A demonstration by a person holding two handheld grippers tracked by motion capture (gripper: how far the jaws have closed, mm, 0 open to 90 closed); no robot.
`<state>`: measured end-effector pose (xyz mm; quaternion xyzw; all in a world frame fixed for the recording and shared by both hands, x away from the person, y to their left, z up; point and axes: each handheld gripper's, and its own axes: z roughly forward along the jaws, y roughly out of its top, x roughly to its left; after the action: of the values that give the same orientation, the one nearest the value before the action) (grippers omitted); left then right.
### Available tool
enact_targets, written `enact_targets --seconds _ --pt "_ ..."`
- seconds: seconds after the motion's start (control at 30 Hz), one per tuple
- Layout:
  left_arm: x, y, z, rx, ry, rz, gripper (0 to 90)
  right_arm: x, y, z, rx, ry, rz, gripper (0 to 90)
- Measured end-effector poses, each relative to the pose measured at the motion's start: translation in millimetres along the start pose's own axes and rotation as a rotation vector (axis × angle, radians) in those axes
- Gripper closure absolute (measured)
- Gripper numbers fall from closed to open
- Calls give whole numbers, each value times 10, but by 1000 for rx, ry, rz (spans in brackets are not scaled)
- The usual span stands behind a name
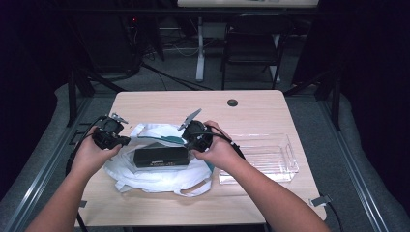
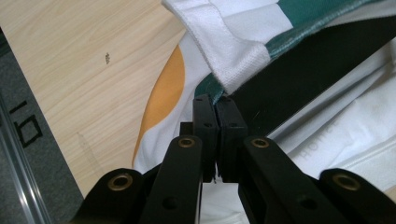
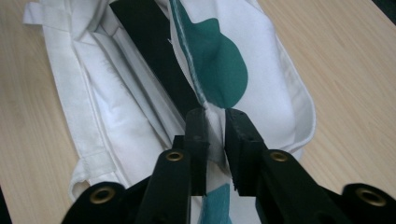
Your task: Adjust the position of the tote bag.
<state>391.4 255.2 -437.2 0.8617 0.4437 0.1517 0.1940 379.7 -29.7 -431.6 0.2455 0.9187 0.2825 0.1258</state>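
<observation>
Basically both grippers hold the mouth of a white cloth tote bag [image 1: 154, 176] apart so the black box [image 1: 160, 156] can sit in or slide through the opening. Bag lies at table centre, toward the near edge, box lying lengthwise across it, part under the teal-trimmed hem.

Left gripper [image 2: 215, 105]: jaws fully closed, pinching the teal hem right by the white handle strap, pulling that edge up and out. Right gripper [image 3: 215, 116]: jaws w/ a small gap, fabric fold between them; pads look to be touching the cloth, but grip seems loose, prob slackening. Opposite-side pinch = keeps the rim taut and open.

Materials: bag is soft woven cotton/canvas, floppy, creased, stitched hems, teal blob print plus an orange patch [image 2: 163, 93]. Box is matte black, rigid, long rectangular, sharp edges, small label on its side. Clear plastic tray [image 1: 261, 159] to the right, hard, glossy, empty-looking. Table [image 1: 159, 104] is light wood laminate, smooth.
</observation>
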Motion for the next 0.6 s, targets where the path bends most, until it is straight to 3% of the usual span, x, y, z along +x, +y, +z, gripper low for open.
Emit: enact_targets --seconds 0.23,0.37,0.6 --pt "28 26 20 -1 -4 -31 886 71 -2 34 9 0 -22 706" --pt "40 38 30 -3 -5 -42 886 133 -8 67 23 -26 -42 648" --pt "58 52 40 -7 -10 -55 885 128 -10 126 44 -60 -47 633"
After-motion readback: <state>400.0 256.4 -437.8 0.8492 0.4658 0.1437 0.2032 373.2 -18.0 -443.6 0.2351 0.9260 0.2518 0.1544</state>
